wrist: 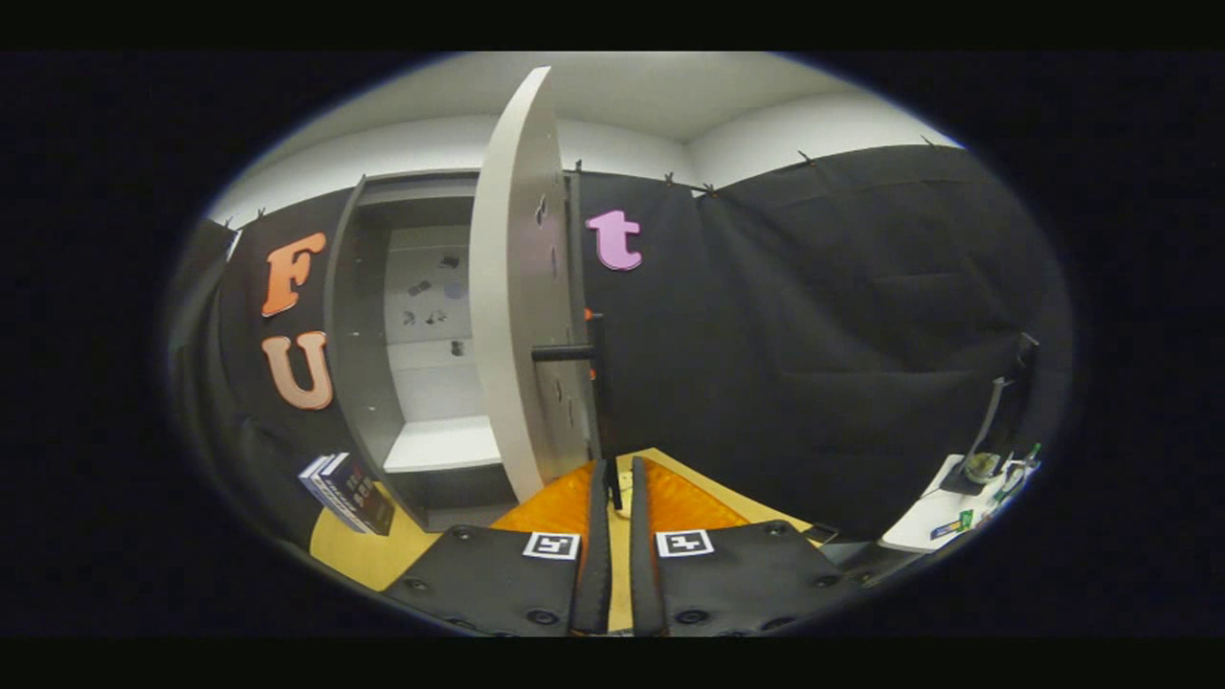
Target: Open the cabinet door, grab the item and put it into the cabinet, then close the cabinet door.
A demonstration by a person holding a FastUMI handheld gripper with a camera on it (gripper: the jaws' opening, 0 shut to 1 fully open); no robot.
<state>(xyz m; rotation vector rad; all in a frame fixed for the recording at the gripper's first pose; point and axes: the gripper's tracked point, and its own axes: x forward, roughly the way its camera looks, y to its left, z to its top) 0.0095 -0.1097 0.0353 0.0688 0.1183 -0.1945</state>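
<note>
grey cabinet (383, 316) standing upright on yellow tabletop (368, 560), backed against black cloth wall (813, 335). cabinet door (517, 287) swung wide open, pale, seen nearly edge-on, reaching out toward the fingers. dark bar handle (565, 352) jutting from the door's outer face about halfway up. small round holes dotted along that same face. inside the cabinet: pale back panel with a few small dark marks, white shelf (442, 445) low down, bare, with a darker recess beneath it.

gripper (613, 502) low and just in front of the door's bottom edge, fingers nearly closed, only a thin slit left between them, nothing clamped in that slit. tips pointing at the foot of the door, well below the handle, not touching either. square black-and-white marker on each finger base.

item, a dark blue box (346, 493) with printed sides, standing tilted on the tabletop just outside the cabinet, to the left of its open front and left of the fingers, near the cabinet's side wall; touching or not, cannot tell.

far to the right, beyond the cloth wall's edge, white side table (933, 522) carrying a black stand (995, 411) and some small green and pale objects, too small to make out.
</note>
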